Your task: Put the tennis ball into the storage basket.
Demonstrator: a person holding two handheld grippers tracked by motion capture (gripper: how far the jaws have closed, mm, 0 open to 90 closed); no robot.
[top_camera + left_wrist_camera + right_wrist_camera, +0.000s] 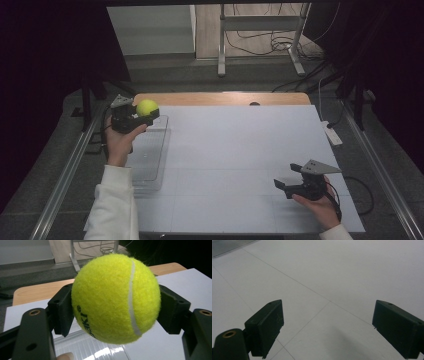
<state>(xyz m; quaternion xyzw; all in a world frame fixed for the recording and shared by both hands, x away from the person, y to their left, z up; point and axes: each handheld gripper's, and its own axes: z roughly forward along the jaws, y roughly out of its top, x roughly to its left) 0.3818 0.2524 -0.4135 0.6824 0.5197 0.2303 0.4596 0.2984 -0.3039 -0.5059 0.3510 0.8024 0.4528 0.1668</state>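
Tennis ball (pixel 147 107) sits clamped in the left gripper (pixel 145 114) at the upper left of the high view, lifted clear of the white table (pixel 240 160) and hanging over the far end of a clear plastic tray (pixel 150 160). Both jaws press on opposite sides of the ball at about its widest line — probably the firmest hold on something round, since a grip nearer top or bottom would let it squirt out. Being held above the tray suggests the ball is either bound for it or just out of it; which one can't be told.

In the left gripper view the ball (pixel 115 298) is bright yellow-green and fuzzy, with a white seam curving down its right side and dark printed lettering low on the left.

Down at the lower right of the high view, the right gripper (pixel 281 186) waits low over bare table, jaws spread wide with nothing between them — idle, well apart from the ball.
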